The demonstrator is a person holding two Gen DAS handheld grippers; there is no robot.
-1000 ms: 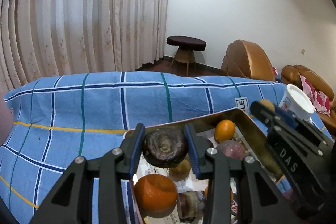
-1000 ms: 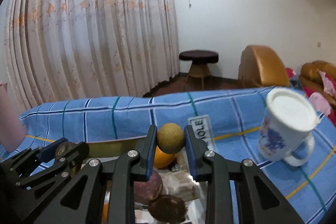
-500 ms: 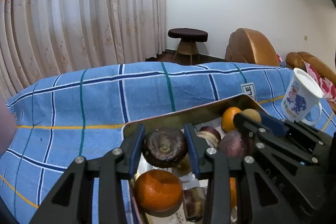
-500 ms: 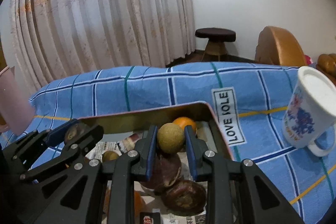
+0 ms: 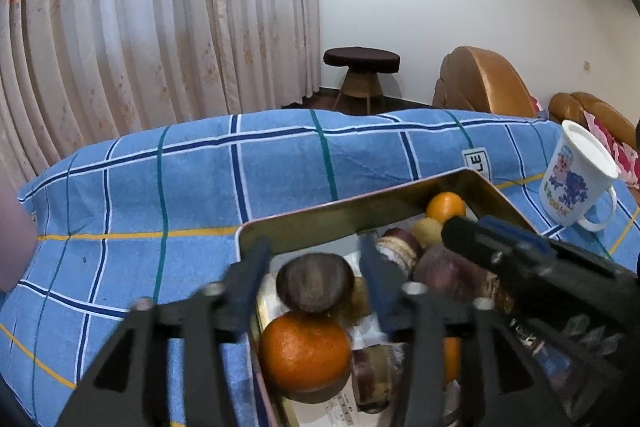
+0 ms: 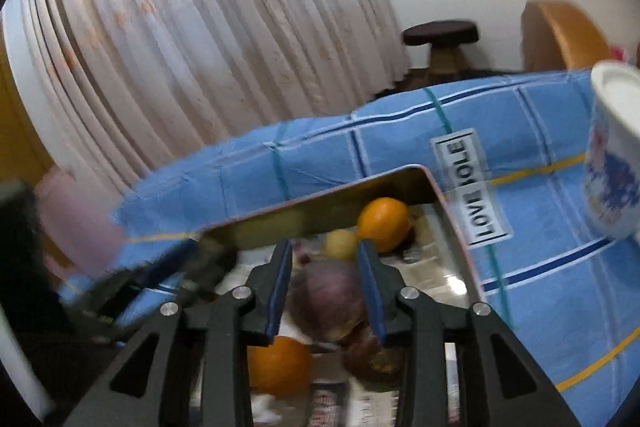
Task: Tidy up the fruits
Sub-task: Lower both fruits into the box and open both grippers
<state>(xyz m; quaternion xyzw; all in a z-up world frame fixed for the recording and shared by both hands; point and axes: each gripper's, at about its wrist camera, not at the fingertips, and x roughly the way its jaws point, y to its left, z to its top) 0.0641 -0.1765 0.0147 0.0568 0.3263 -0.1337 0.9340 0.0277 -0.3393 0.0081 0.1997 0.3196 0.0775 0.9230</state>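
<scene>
A gold metal tin (image 5: pixel 340 215) lined with paper holds several fruits on the blue checked cloth. My left gripper (image 5: pixel 316 267) is open above it. A dark brown round fruit (image 5: pixel 316 287) sits loose between its jaws, on top of an orange (image 5: pixel 304 351). My right gripper (image 6: pixel 325 267) is open and empty over the tin (image 6: pixel 320 211). The small yellow-brown fruit (image 6: pixel 340 243) lies in the tin beside an orange (image 6: pixel 382 223). A purple fruit (image 6: pixel 326 297) lies below the right jaws. My right gripper also shows in the left wrist view (image 5: pixel 472 239).
A white printed mug (image 5: pixel 576 179) stands on the cloth right of the tin and shows in the right wrist view (image 6: pixel 614 155). A pink cup (image 6: pixel 76 223) stands at the left. A stool (image 5: pixel 360 67), sofa and curtain lie beyond the table.
Both grippers lowered toward the tin and opened. The left let go of the dark fruit; the right released the small yellow-brown fruit, which now lies in the tin.
</scene>
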